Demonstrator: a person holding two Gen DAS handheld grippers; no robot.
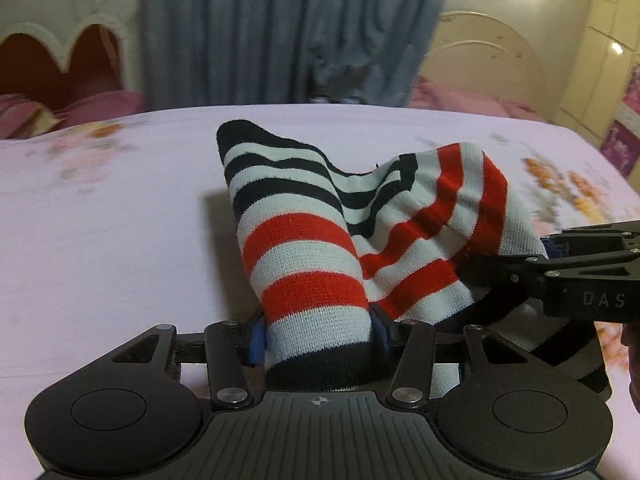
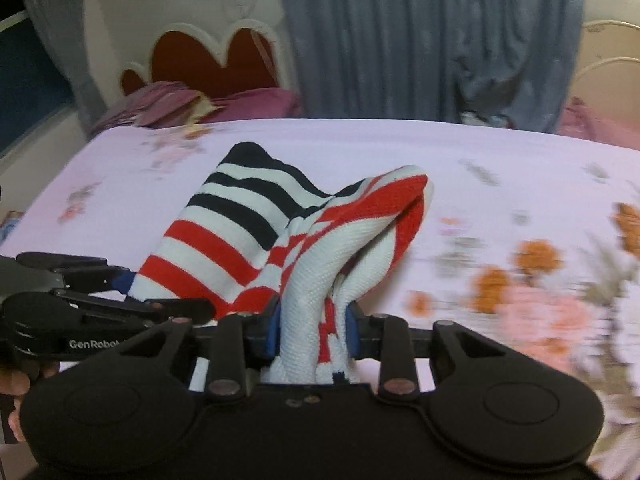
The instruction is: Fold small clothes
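You hold a striped sock (image 1: 304,248) up over the bed (image 1: 100,220), one end in each tool. Your left tool (image 1: 318,340) is clamped on the sock's near end: the blue pads (image 1: 256,340) press the knit from both sides, right where a white band meets the dark cuff. From there the sock rises away from you in red and white bands, then navy and white bands, up to a dark tip at the far end.

Your right tool (image 2: 312,332) is closed on a bunched white and red part of the sock (image 2: 248,232), the fabric squeezed narrow between its blue pads (image 2: 272,332). In that view the cloth folds over itself to the right, with the ribbed white inside showing.

Each tool shows in the other's view. From the left camera, the right tool (image 1: 548,256) comes in from the right edge, and its black body reads "DAS". From the right camera, the left tool (image 2: 124,280) comes in from the left edge, and its body reads "GenRobo", the rest hidden behind your near tool. A bit of your hand (image 2: 16,384) shows under it.

The bed sheet is pale pink with orange and pink flowers (image 2: 536,256), blurred. Beyond the bed hangs a grey-blue curtain (image 1: 280,32), with a red headboard (image 2: 212,60) edged in white to its left.
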